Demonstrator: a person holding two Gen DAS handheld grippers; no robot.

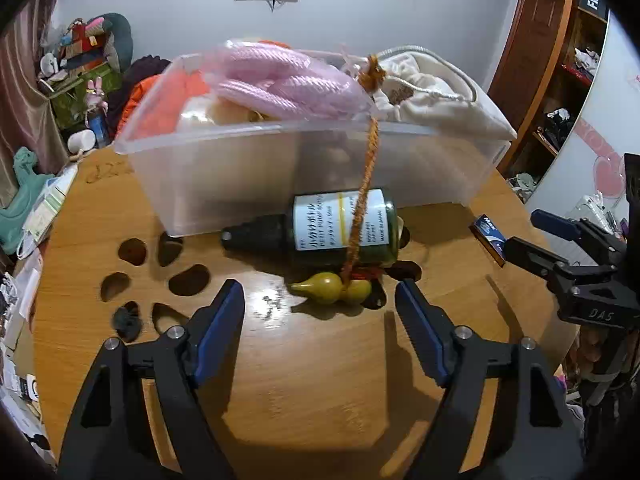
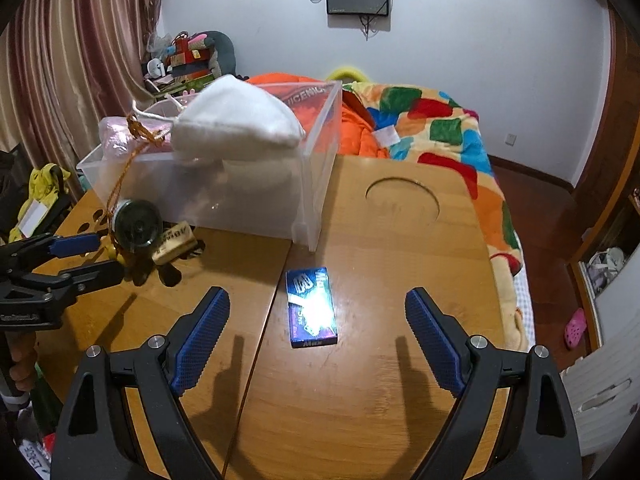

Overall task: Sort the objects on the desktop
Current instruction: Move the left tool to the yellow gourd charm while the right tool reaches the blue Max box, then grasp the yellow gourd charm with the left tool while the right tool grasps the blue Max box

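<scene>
While both claws gape wide and hold nothing, sorting waits.
Left gripper faces a yellow-green wooden gourd; a glossy blue flat box, perhaps cards, lies ahead of right gripper.

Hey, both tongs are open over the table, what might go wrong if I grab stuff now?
The orange braided cord hangs from the clear plastic bin across the dark green bottle to the yellow-green gourd charm; lifting the gourd could snag the bottle or drag out bin contents. The lying bottle may roll.
</scene>
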